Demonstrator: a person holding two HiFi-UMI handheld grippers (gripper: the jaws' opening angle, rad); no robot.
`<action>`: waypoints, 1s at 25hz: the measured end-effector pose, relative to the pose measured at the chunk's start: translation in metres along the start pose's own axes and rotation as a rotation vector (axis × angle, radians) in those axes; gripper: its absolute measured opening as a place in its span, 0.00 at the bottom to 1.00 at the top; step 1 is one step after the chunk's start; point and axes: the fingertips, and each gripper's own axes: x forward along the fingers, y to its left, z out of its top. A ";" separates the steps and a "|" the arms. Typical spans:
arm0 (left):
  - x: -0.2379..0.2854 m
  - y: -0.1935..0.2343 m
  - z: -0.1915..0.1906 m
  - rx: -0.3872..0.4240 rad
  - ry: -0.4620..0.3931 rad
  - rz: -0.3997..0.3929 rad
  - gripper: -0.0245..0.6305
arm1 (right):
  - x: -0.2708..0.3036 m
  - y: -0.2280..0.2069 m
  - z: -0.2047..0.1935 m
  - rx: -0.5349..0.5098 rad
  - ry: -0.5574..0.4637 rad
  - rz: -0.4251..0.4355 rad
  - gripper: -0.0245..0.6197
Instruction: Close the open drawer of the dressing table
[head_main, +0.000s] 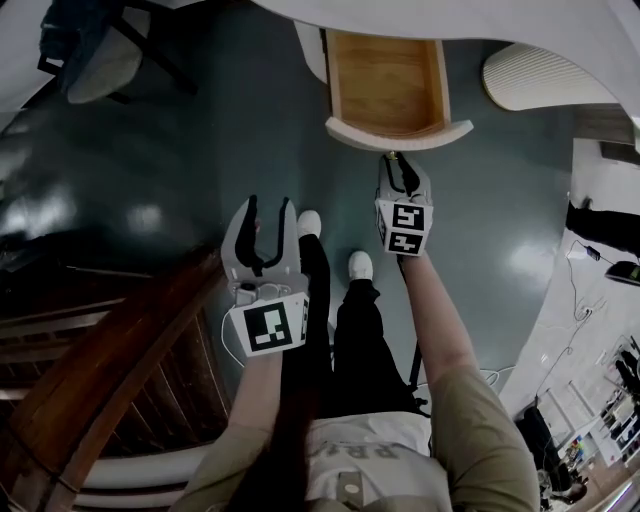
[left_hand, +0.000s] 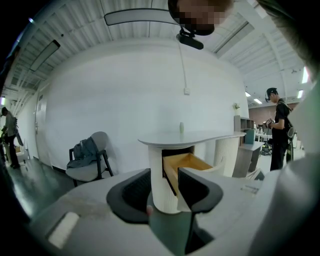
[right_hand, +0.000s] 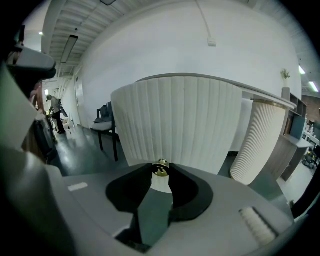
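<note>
The left tool (head_main: 268, 206) is hanging over the dark floor (head_main: 180, 130), to the left of and nearer the person than the drawer (head_main: 385, 80), and well apart from it. Its jaws are standing wide, and nothing is sitting between them. Its own view is looking past the jaws toward a chair (left_hand: 91, 159) with clothes on it by the wall and toward the open drawer further right.

The drawer is standing pulled out from under the white worktop (head_main: 500, 20), and its bare wooden inside is showing from above. Its curved, ribbed white front (head_main: 400, 134) is facing the person. A small brass knob (right_hand: 160, 169) is sticking out from the middle of this front.

The right tool (head_main: 393, 160) is reaching up to the front, and its jaws are standing narrow around the knob. In the right gripper view both black tips are touching the knob, one on each side, so the tool is holding it. To the right of the drawer, a ribbed white column (right_hand: 260, 142) is carrying the worktop.
</note>
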 end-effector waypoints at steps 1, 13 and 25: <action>0.000 0.000 0.000 -0.001 0.002 -0.001 0.31 | 0.000 0.000 0.000 -0.001 0.000 0.000 0.21; 0.000 -0.005 -0.003 -0.001 0.007 -0.013 0.31 | 0.003 0.000 0.002 -0.007 0.001 -0.008 0.20; 0.007 0.000 0.002 -0.002 -0.018 -0.012 0.31 | 0.014 -0.003 0.008 -0.006 0.005 -0.009 0.20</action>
